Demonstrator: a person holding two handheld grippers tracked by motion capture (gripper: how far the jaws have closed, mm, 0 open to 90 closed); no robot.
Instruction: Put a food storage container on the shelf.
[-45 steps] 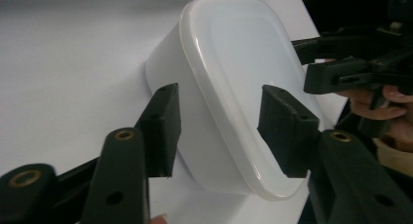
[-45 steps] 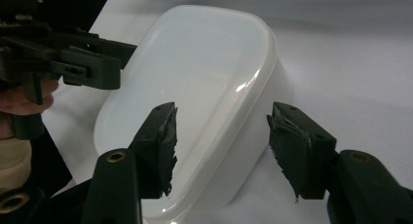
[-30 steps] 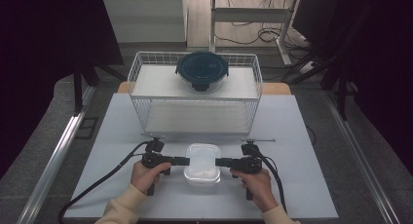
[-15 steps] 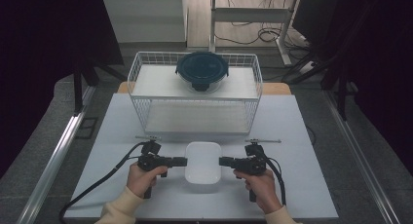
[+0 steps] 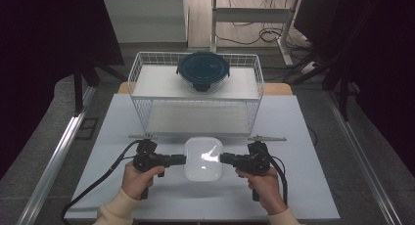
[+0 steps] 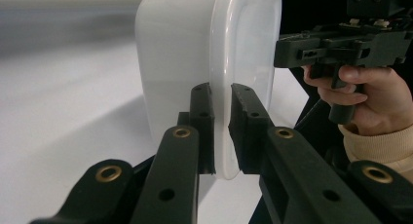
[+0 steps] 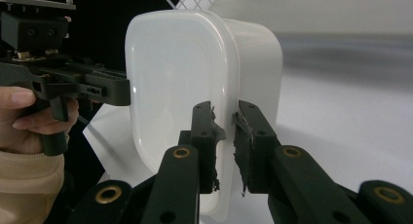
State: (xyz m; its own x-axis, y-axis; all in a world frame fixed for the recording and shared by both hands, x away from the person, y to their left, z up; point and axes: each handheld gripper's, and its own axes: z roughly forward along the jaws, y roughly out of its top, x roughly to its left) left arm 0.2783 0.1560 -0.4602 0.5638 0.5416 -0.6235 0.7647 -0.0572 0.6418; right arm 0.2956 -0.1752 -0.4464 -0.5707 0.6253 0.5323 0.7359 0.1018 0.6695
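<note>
Pinching the rim of a white, rounded-rectangular plastic container (image 5: 203, 159) from 9 and 3 o'clock: left hand-held gripper (image 5: 181, 159) and right hand-held gripper (image 5: 224, 158), each nearly closed on it. Held near the tabletop (image 5: 303, 137) front edge. Risk: thin rim slipping under uneven pull. Glossy, translucent, seemingly empty.

The white tub (image 5: 203, 159) between both tongs now shows a smooth closed face up instead of its open inside, and sits a bit lower than a second ago.
</note>
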